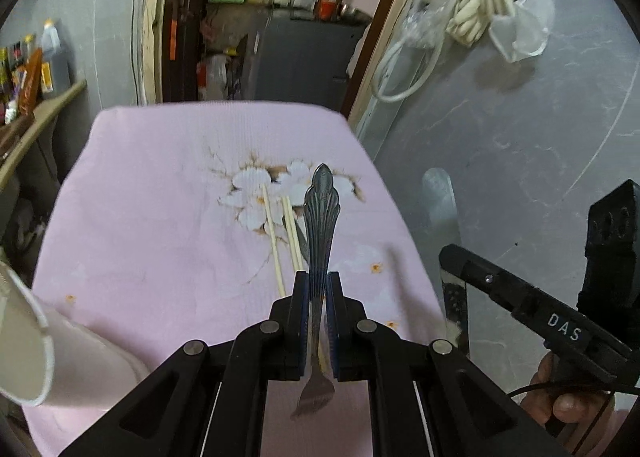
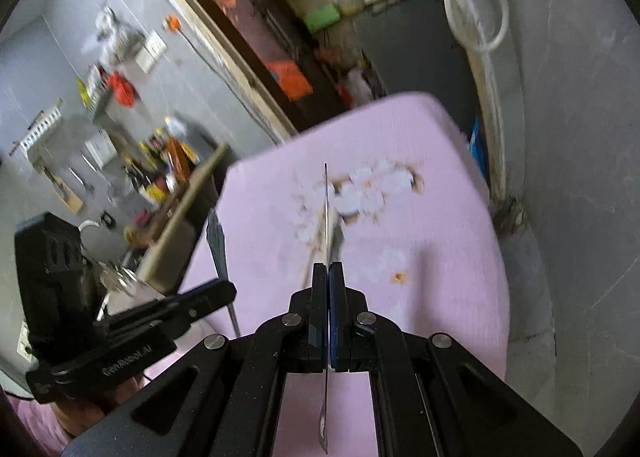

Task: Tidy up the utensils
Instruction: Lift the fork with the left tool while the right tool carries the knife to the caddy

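Your left gripper has its fingers clamped on a dark metal fork with a fluted, ornate handle, handle pointing away and tines toward you, held above the pink floral-printed tablecloth. Your right gripper pinches a thin shiny metal utensil seen edge-on; you cannot tell what kind. Two pale wooden chopsticks lie on the cloth just left of the fork, by the white flower print.

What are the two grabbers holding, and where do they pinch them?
The left gripper pinches a fork around the middle of its handle. The right gripper pinches a thin, flat metal utensil, seen edge-on, around its middle.
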A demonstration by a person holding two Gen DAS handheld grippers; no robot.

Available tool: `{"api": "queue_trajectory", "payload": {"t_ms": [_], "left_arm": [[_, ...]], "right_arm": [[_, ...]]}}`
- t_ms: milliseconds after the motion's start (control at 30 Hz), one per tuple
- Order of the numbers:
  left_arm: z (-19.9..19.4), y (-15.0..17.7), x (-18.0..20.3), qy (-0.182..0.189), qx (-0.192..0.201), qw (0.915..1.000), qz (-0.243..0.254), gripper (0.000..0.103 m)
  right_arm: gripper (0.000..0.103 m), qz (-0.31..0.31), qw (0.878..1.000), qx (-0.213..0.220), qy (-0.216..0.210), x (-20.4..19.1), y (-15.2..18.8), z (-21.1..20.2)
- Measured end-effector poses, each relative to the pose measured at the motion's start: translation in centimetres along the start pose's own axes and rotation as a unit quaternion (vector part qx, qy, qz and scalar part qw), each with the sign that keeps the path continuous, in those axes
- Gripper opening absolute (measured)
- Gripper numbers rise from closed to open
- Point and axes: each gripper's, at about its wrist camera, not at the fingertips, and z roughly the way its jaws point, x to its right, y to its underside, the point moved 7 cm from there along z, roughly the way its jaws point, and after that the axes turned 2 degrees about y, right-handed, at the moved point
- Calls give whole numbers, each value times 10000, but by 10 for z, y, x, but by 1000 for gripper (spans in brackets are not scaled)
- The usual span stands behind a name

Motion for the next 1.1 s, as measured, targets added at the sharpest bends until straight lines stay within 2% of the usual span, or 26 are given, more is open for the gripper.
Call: {"api": "queue_trajectory", "payload": {"t_ms": [67, 100, 200, 400, 733, 900, 1100], "left_arm": [[-11, -4, 1, 8, 94, 10000, 26, 7], [-20, -8, 2, 14, 177, 9998, 55, 3], [-37, -16, 0, 48, 331, 9993, 143, 3], [-59, -28, -12, 162, 400, 9989, 179, 3], [-128, -53, -31, 257, 640, 9972, 294, 3], [-168, -67, -56, 233, 791, 9963, 241, 3], [-212, -77, -104, -69, 884, 9959, 161, 3]], "right_arm": [[2, 37, 9998, 211, -18, -8, -6, -13], [2, 54, 9995, 304, -18, -11, -9, -18], [2, 36, 9984, 566, -29, -29, -16, -31], [1, 40, 9966, 823, 12, -56, -20, -47], [1, -49, 9818, 1881, -254, -124, -43, -82], [2, -118, 9779, 2045, -426, -162, -42, -74], [2, -248, 9777, 2000, -587, -209, -29, -47]]}}
